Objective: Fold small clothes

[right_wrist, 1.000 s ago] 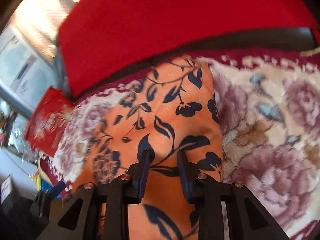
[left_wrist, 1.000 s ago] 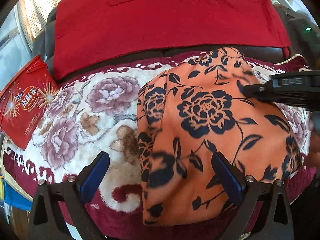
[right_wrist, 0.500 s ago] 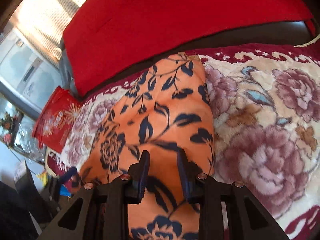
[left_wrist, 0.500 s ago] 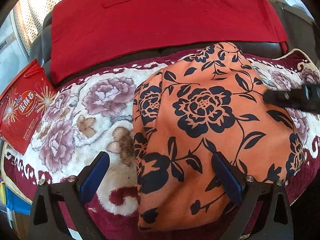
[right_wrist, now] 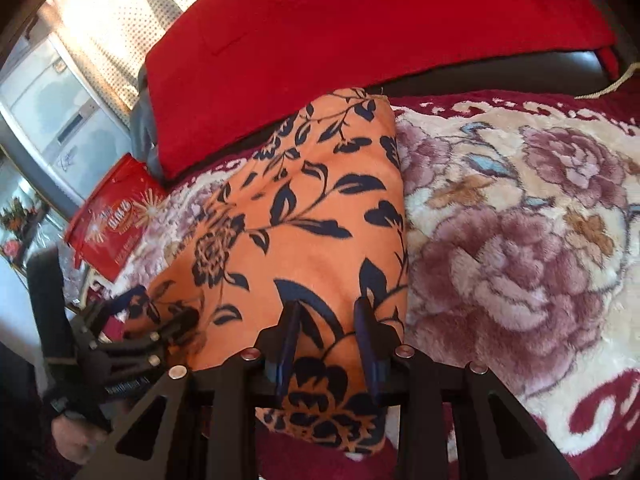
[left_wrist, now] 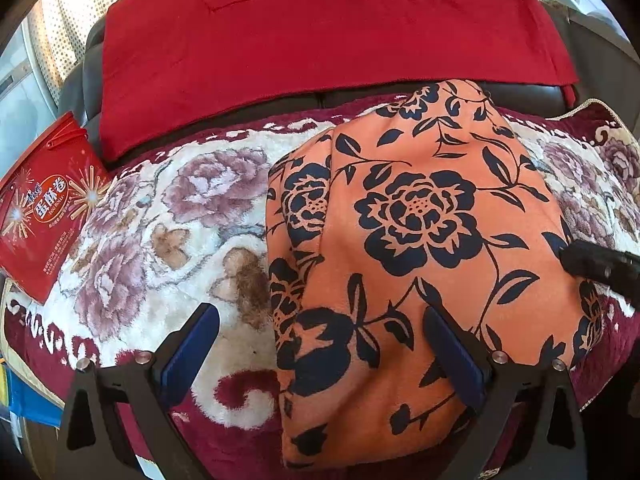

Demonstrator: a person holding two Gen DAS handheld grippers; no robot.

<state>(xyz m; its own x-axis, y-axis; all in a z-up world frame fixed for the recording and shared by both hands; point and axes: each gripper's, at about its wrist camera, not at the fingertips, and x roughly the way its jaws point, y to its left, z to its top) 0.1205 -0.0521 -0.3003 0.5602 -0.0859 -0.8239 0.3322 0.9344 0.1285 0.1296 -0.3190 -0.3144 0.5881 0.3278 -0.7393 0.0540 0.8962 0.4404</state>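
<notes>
An orange garment with a dark blue flower print [left_wrist: 416, 240] lies folded lengthwise on a plush floral blanket [left_wrist: 168, 224]. It also shows in the right wrist view [right_wrist: 304, 216]. My left gripper [left_wrist: 320, 344] is open wide and empty, hovering over the garment's near left edge. My right gripper [right_wrist: 326, 332] has its jaws narrowly apart over the garment's near right edge, with no cloth pinched between them. The right gripper's tip shows in the left wrist view [left_wrist: 592, 264] at the garment's right side. The left gripper shows in the right wrist view [right_wrist: 132, 344].
A red cloth [left_wrist: 320, 32] drapes the dark sofa back behind the blanket. A red snack box [left_wrist: 44, 212] leans at the left end, also in the right wrist view [right_wrist: 112, 216]. A window with a dotted curtain [right_wrist: 100, 28] is at the back left.
The right gripper has drawn back from the middle of the garment toward its near right edge. The left gripper stayed open and shifted only slightly. The garment lies flatter.
</notes>
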